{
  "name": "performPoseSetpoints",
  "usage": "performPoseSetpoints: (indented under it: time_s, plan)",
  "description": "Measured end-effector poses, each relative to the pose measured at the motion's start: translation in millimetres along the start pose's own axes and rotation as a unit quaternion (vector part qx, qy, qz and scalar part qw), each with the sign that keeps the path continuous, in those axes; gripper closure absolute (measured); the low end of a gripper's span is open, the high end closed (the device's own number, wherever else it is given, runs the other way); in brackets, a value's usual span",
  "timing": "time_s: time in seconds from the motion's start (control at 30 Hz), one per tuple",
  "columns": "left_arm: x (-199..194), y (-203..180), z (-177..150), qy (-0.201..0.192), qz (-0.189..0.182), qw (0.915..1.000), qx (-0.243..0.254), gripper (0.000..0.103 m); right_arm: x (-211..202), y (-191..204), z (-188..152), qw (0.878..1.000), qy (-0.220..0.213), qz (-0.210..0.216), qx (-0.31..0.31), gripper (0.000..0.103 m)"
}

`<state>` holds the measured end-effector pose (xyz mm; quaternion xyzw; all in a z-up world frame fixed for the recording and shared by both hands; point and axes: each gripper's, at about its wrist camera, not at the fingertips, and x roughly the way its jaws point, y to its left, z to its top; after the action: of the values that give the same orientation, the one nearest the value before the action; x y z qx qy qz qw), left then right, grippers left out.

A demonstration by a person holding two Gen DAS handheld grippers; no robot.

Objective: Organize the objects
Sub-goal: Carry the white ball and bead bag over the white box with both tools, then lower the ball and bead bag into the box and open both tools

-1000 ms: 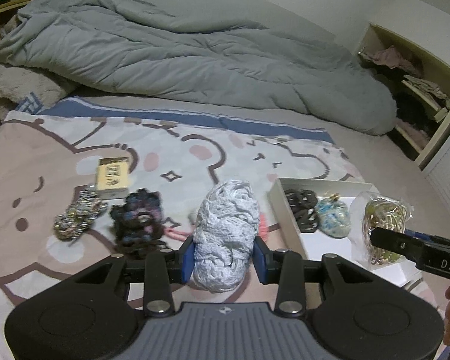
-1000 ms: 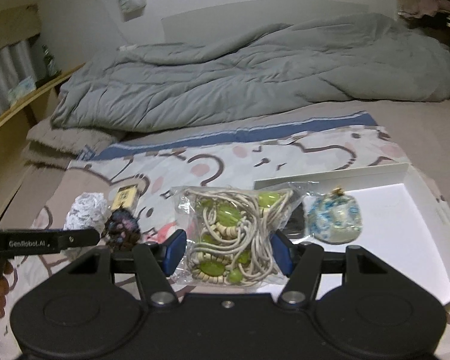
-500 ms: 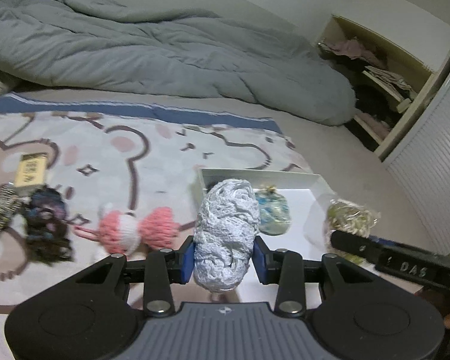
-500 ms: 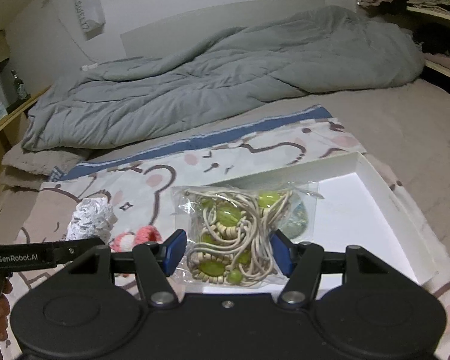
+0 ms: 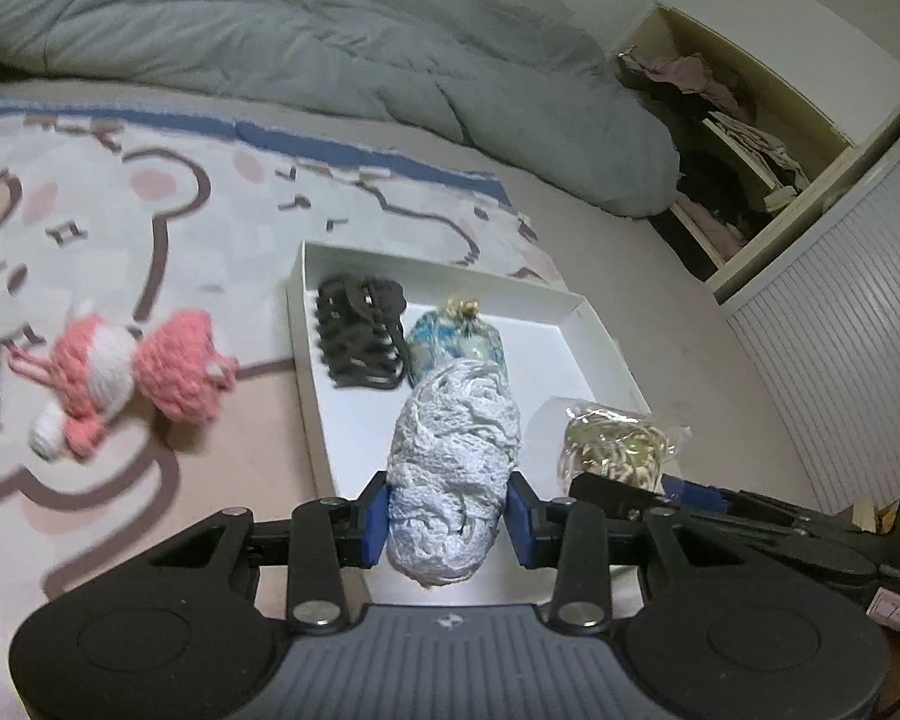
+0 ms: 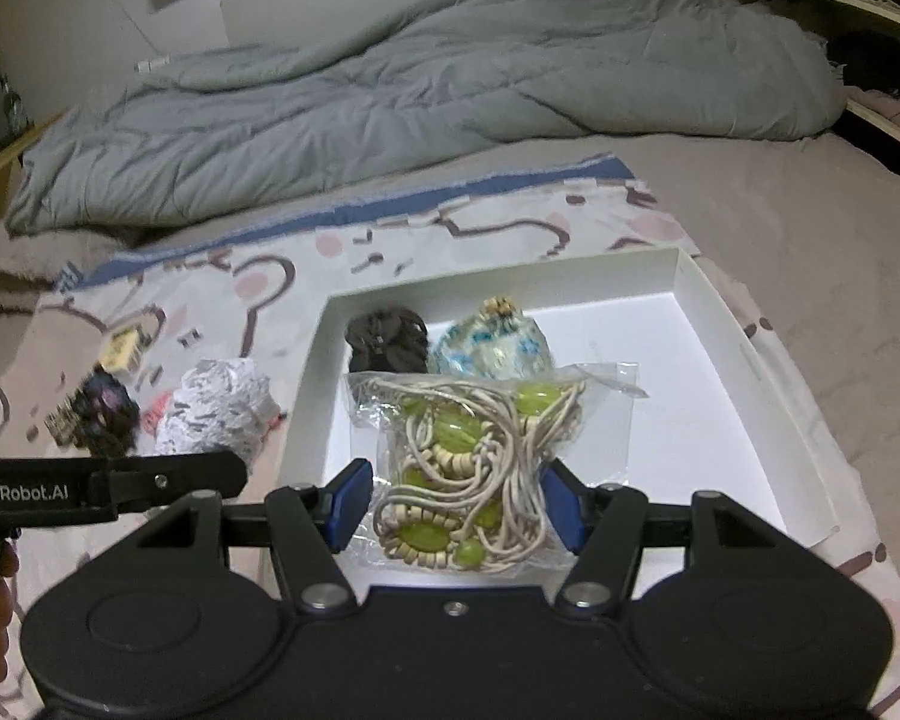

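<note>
Both hand-held grippers loaded, both over the white box on the bed

Left hand-held gripper (image 5: pixel 447 521) clamped on white lace bundle (image 5: pixel 453 468), blue pads pressing both sides; bundle hangs above the near-left part of white box (image 5: pixel 306 324). Right hand-held gripper (image 6: pixel 455 507) clamped on clear bag of cord and green beads (image 6: pixel 471 459), held above the box floor near its front edge. In the box already, at the far-left end: black hair claw (image 5: pixel 360 339) and blue-white pouch with gold tie (image 5: pixel 455 343), side by side, touching or nearly so. Outside the box, on the cartoon-print blanket (image 5: pixel 150 198): pink-white knit piece (image 5: pixel 129 375) left of the box, dark scrunchie (image 6: pixel 99 414) and small yellow packet (image 6: pixel 123 348) further left. Grey duvet (image 6: pixel 390 96) bunched behind
</note>
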<state>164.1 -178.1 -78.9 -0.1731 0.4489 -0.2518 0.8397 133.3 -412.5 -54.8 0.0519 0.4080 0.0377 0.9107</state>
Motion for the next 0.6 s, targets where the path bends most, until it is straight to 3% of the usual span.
performPoseSetpoints:
  time_s: [0.23,0.37,0.43,0.6]
  plan:
    - [18,6,-10,0.016,0.003,0.9995,-0.026,0.061,15,-8,-6,0.999,0.036,-0.004,-0.016,0.041]
    - [23,6,-11,0.025,0.022,0.9994,-0.011,0.053,21,-9,-10,0.999,0.05,0.003,-0.018,0.04]
    - [22,6,-10,0.025,0.028,0.9993,-0.006,0.044,25,-10,-11,0.998,0.057,0.007,-0.018,0.037]
    - [23,6,-9,0.03,0.042,0.9986,0.006,0.042,25,-9,-11,0.998,0.056,-0.004,-0.021,0.026]
